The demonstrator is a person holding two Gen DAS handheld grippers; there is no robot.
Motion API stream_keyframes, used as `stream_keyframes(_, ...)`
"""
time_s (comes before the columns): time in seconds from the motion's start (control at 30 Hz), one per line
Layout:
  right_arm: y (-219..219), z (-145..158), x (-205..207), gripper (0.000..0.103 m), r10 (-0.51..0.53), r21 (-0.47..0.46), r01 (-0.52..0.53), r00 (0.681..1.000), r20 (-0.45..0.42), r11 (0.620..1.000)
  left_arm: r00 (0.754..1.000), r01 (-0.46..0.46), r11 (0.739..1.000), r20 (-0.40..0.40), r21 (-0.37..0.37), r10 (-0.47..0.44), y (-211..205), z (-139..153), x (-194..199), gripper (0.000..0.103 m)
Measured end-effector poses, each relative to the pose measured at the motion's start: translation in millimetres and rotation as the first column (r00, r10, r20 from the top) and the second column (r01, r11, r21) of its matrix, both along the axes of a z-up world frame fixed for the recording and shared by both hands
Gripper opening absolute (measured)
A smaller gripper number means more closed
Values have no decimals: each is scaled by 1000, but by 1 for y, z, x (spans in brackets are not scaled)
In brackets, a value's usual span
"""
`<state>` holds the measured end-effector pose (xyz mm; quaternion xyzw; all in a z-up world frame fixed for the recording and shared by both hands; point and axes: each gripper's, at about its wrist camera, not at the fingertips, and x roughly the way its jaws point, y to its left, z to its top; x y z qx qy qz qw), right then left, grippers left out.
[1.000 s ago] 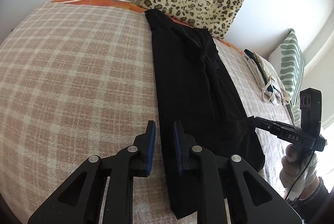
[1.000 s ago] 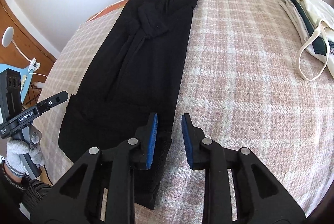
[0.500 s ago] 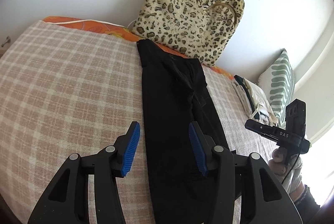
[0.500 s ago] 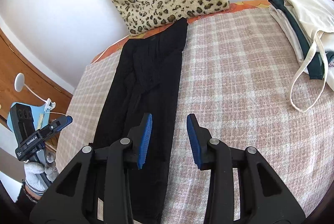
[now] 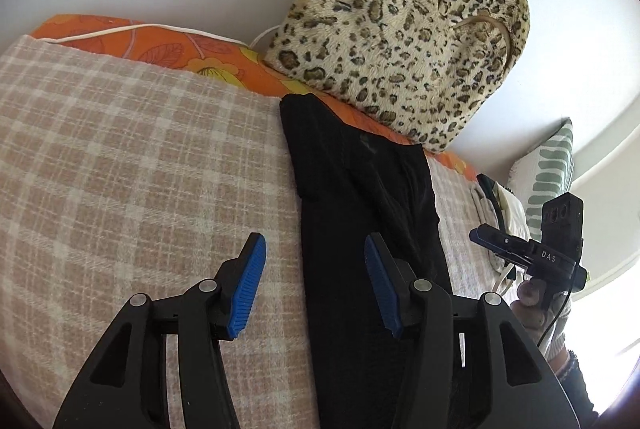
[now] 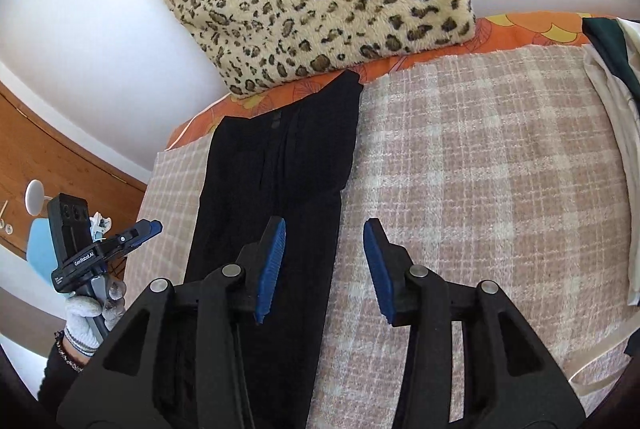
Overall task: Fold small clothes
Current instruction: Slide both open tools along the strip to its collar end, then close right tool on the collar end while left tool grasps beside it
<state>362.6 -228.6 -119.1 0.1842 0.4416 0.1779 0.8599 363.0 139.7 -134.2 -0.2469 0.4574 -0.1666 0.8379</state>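
Hovering, your left gripper [image 5: 314, 289] and right gripper [image 6: 324, 265] have just been opening, jaws apart, empty; the long black folded garment [image 5: 360, 229] lies flat on the pink checked blanket [image 5: 120, 169]

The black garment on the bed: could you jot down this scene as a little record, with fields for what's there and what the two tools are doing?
surface: plaid blanket over an orange floral sheet
garment: black garment, a long narrow strip lying flat
far end: reaches the leopard-print cushion
left tool: open, has just been opening, nothing gripped, above the garment's left edge
right tool: open, has just been opening, nothing gripped, above its right edge
nearby: pale clothes pile, striped pillow
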Motion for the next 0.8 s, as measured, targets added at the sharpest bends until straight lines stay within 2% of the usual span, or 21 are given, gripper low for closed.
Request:
stream_keyframes(0.17, 2, -10, 45, 44, 7, 38, -6, 999, -37, 999, 999, 3, 999, -35, -50, -5, -7, -17, 48, 55)
stream_keyframes(0.33, 4, -20, 81, 44, 14, 37, -11, 998, -63, 999, 998, -16, 996, -54, -92, 11, -4, -29, 81, 55)
stream_keyframes(0.57, 5, -26, 119, 44, 36, 82, -32, 998, -52, 996, 999, -29, 994, -44, -108, 24, -4, -37, 108, 55)
stream_keyframes(0.67, 11, -25, 131, 44, 36, 68, -34, 999, -31, 997, 999, -39, 994, -27, -106, 36, -6, -38, 115, 55)
stream_keyframes(0.7, 15, -24, 133, 41, 36, 58, -35, 999, -23, 998, 999, -33, 995, -12, -93, 32, -8, -38, 116, 52)
stream_keyframes(0.73, 20, -23, 135, 23, 46, 41, -46, 999, -14, 998, 1000, -25, 997, 1, -70, 25, -12, -37, 117, 50)
stream_keyframes(0.77, 26, -23, 138, 14, 59, 15, -59, 998, -14, 998, 1000, -13, 999, 14, -48, 14, -15, -36, 119, 47)
stream_keyframes(0.8, 32, -23, 139, 10, 64, -18, -64, 998, -11, 998, 1000, 0, 1000, 19, -27, 1, -19, -35, 121, 33)
